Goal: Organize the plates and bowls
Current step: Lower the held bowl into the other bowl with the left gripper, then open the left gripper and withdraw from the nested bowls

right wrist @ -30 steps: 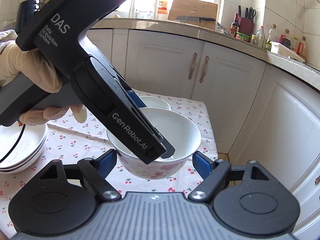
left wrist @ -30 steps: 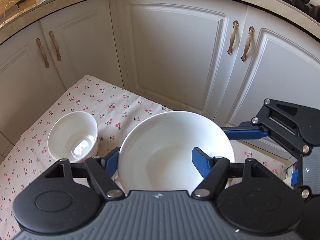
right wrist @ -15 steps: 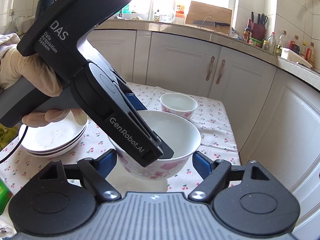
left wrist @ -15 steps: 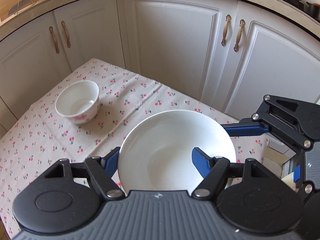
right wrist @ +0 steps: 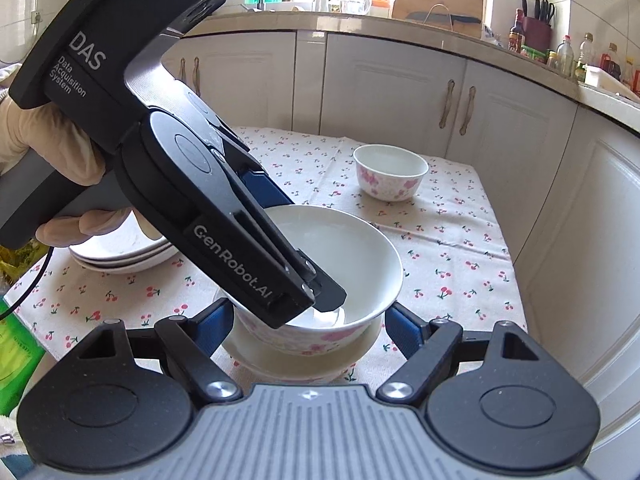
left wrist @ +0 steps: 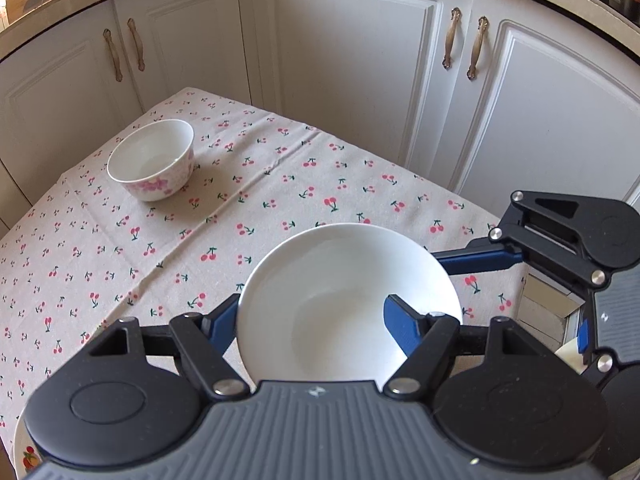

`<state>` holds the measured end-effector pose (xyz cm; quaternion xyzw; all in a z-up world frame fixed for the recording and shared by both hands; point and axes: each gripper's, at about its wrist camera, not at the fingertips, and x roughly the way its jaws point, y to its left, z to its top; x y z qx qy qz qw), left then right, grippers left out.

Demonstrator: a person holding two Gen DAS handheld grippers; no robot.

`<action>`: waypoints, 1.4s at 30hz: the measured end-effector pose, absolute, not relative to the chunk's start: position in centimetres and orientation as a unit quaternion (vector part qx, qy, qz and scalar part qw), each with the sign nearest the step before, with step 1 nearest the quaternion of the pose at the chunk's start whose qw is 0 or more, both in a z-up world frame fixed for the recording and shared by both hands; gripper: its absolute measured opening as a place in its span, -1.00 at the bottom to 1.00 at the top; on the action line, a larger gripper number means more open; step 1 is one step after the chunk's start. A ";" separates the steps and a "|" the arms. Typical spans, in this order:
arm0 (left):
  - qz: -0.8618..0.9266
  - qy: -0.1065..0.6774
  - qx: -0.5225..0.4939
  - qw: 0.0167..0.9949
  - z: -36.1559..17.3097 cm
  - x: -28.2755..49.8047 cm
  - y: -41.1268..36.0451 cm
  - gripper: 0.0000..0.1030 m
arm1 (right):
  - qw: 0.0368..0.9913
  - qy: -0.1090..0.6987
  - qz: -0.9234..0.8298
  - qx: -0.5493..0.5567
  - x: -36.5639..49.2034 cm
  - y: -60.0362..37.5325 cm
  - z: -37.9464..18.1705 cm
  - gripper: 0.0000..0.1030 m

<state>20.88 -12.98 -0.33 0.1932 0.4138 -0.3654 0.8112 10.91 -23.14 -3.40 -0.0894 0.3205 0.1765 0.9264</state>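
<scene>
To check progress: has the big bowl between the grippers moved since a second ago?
Yes. The big bowl has drawn away from the small flowered bowl on the tablecloth, toward the near table end.

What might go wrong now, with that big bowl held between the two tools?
1. The left fingers pinch only the glossy wall of the bowl, one of them inside it. It may slip or tip if the right fingers beside it loosen.
2. A plate lies right under the bowl; a hard landing might chip both.
3. The bowl is near the edge of the table, so a drop could reach the floor.
</scene>
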 end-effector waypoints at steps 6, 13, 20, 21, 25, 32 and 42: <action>-0.369 0.415 0.193 0.809 -0.4 20.8 -12.9 0.45 | 0.923 0.329 0.182 -0.086 10.9 -23.4 -3.8 0.67; -0.369 0.418 0.199 0.806 -0.9 20.7 -12.9 0.45 | 0.919 0.335 0.186 -0.089 11.1 -23.3 -4.2 0.67; -0.369 0.419 0.201 0.805 -1.3 20.7 -12.8 0.45 | 0.918 0.338 0.189 -0.084 11.4 -23.5 -4.5 0.67; -0.369 0.419 0.201 0.805 -1.3 20.7 -12.8 0.45 | 0.918 0.339 0.189 -0.082 11.4 -23.5 -4.5 0.67; -0.373 0.419 0.199 0.804 -1.4 20.6 -12.8 0.45 | 0.917 0.341 0.193 -0.074 11.6 -23.7 -4.6 0.77; -0.373 0.407 0.203 0.809 -0.9 20.2 -12.2 0.48 | 0.928 0.305 0.202 -0.077 10.6 -23.8 -3.5 0.99; -0.352 0.408 0.173 0.825 -0.4 20.7 -9.7 0.51 | 0.936 0.296 0.179 -0.070 10.9 -24.7 -3.0 1.00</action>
